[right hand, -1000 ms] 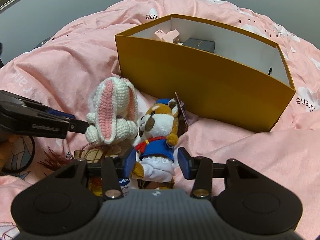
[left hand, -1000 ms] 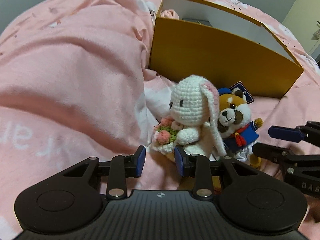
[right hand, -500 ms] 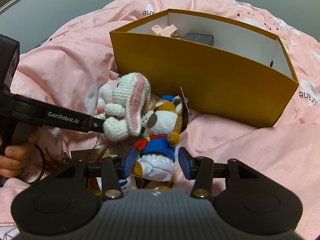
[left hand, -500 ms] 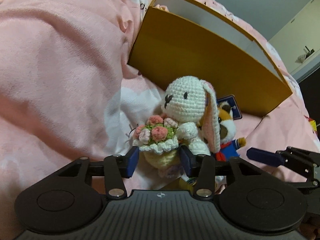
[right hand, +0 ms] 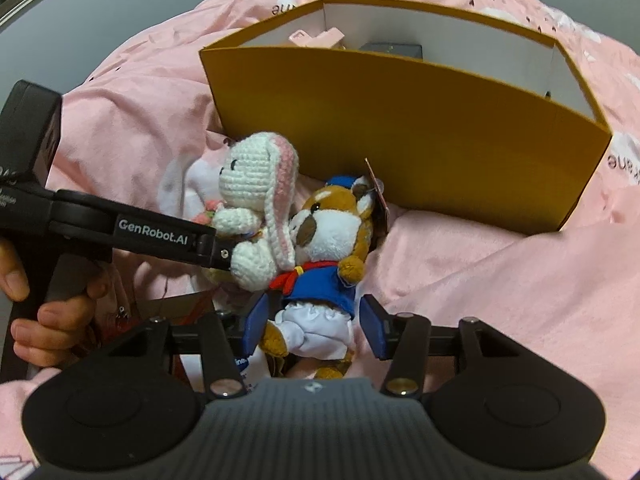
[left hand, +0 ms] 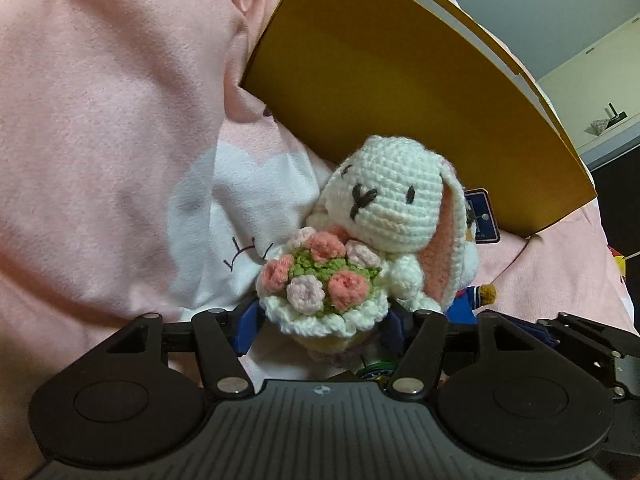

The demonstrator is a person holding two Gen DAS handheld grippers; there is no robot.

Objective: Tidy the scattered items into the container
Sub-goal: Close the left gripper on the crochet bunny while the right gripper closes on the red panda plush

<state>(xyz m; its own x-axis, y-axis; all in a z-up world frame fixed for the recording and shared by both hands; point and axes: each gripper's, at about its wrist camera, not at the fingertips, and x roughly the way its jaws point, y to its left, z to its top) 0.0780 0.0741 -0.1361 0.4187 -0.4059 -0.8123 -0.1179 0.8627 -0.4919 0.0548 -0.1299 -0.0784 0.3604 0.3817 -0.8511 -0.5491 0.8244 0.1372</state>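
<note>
A white crochet bunny (left hand: 384, 204) with a flower bouquet (left hand: 320, 276) leans against the yellow box (left hand: 400, 80). My left gripper (left hand: 322, 326) has its jaws opening on either side of the bunny's lower body, just under the bouquet. In the right wrist view one of its fingers (right hand: 216, 248) reaches the bunny (right hand: 256, 168) from the left. A brown plush in a blue sailor suit (right hand: 328, 240) lies beside the bunny. My right gripper (right hand: 316, 326) is open around its white trousers, with the right pad apart from it.
The yellow box (right hand: 400, 120) is open-topped and white inside, with a pink item (right hand: 316, 36) and a dark item (right hand: 392, 48) in it. Everything rests on a rumpled pink duvet (right hand: 480, 280). A hand (right hand: 40, 312) holds the left gripper's handle. Flat packets (right hand: 172, 308) lie under the toys.
The left gripper has come down and closer to the bunny, and its jaws have widened around the bunny's base. The bunny now faces the left camera. The right gripper has hardly moved.
</note>
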